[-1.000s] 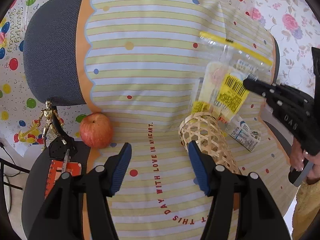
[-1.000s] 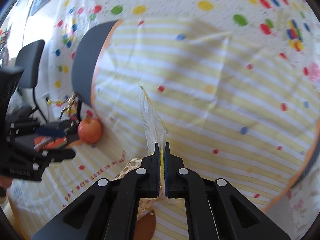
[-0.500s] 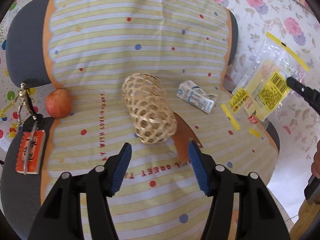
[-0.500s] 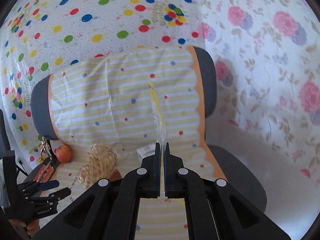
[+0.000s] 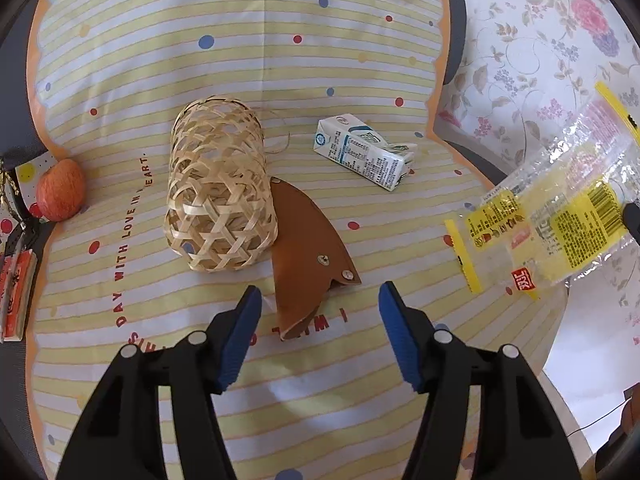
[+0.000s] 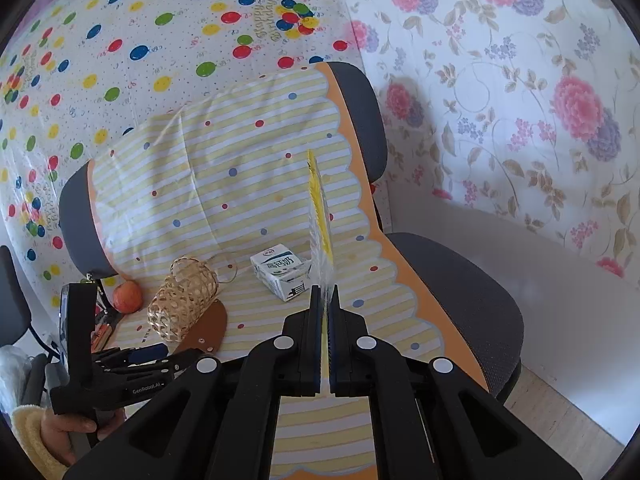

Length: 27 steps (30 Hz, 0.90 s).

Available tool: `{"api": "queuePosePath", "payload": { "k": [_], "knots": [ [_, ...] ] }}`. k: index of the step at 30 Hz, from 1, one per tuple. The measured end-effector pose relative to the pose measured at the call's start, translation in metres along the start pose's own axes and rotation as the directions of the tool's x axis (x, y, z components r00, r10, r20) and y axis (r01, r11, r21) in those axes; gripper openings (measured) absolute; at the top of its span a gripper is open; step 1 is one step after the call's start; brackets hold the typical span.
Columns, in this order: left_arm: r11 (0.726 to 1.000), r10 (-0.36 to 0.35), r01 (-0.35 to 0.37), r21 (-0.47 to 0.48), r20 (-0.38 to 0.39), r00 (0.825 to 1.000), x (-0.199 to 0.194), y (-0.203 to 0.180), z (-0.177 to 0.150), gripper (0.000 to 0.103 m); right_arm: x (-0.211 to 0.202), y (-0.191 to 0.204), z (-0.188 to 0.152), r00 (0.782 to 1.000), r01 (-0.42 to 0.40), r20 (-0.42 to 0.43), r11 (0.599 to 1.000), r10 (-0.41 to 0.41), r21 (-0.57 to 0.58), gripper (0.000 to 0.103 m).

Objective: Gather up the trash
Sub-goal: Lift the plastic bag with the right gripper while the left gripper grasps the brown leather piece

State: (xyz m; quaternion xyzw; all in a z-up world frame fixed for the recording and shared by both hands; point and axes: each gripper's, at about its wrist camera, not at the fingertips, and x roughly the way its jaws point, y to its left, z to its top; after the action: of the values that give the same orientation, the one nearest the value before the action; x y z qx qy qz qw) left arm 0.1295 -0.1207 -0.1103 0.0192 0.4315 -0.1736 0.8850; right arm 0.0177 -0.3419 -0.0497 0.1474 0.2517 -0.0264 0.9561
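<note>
The left hand-held gripper (image 5: pixel 320 312) is seen nearest, with its blue-padded jaws spread wide and nothing between them. It is held above the front of the striped cloth (image 5: pixel 240 60) that covers the seat of an office chair (image 6: pixel 460 280). Directly ahead of the jaws a brown leather pouch (image 5: pixel 308 256) is laid flat, touching the woven bamboo basket (image 5: pixel 220 192), which lies on its side.

The right hand-held gripper (image 6: pixel 325 300) is pressed together on the plastic wrapper (image 5: pixel 560 216), which is pinched at one edge and held in the air to the right of the seat, clear of the cloth. In the right wrist view the wrapper is seen edge-on, rising from the jaws as a thin sheet. It is judged to be very light, limp and slick; a firm pinch well inside the edge is advised, since a grip at the extreme margin may slip.

Further back on the cloth, the milk carton (image 5: pixel 364 152) is found lying on its side, well apart from the basket. It is judged to be the next piece of trash. Its top appears crumpled, so it is probably empty, light and easily crushed. The carton is best taken across its two flat faces at mid-body, with moderate closing force; the coated surface may be slippery.

At the far left edge of the seat an apple (image 5: pixel 60 190) is set, with an orange notebook (image 5: pixel 16 296) beside it. Neither is judged to be trash. Where collected trash is to be deposited cannot be told.
</note>
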Motion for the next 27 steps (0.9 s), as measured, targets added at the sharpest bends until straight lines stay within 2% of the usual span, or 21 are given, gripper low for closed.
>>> {"api": "queuePosePath", "payload": {
  "k": [5,9,13,16,21,27],
  "knots": [
    [1.000,-0.023,0.023,-0.007,-0.030,0.999,0.011,0.005,-0.001,0.048,0.000,-0.006,-0.002,1.000,-0.012,0.001,1.000,0.012,0.009,0.003],
    [1.000,-0.018,0.018,0.007,-0.038,0.999,0.014,0.006,-0.001,0.035,0.001,-0.006,-0.002,1.000,-0.018,-0.002,1.000,0.018,0.010,0.003],
    [0.999,-0.002,0.004,0.043,-0.039,0.999,0.010,0.006,-0.004,0.016,0.000,-0.003,-0.001,1.000,-0.022,-0.001,1.000,0.022,0.001,0.003],
    [0.999,0.003,-0.001,0.052,-0.032,0.999,0.004,0.007,-0.009,0.011,0.000,0.001,-0.001,1.000,-0.024,-0.001,1.000,0.024,-0.004,0.003],
    [0.997,-0.046,0.043,0.060,0.049,0.998,-0.030,0.002,-0.011,0.003,-0.008,0.010,0.001,1.000,-0.019,0.011,1.000,0.019,-0.017,0.003],
    [0.992,-0.122,0.115,0.056,0.144,0.982,-0.080,-0.004,-0.015,0.003,-0.032,0.022,0.004,0.999,0.002,0.043,0.999,0.000,-0.048,0.003]
  ]
}}
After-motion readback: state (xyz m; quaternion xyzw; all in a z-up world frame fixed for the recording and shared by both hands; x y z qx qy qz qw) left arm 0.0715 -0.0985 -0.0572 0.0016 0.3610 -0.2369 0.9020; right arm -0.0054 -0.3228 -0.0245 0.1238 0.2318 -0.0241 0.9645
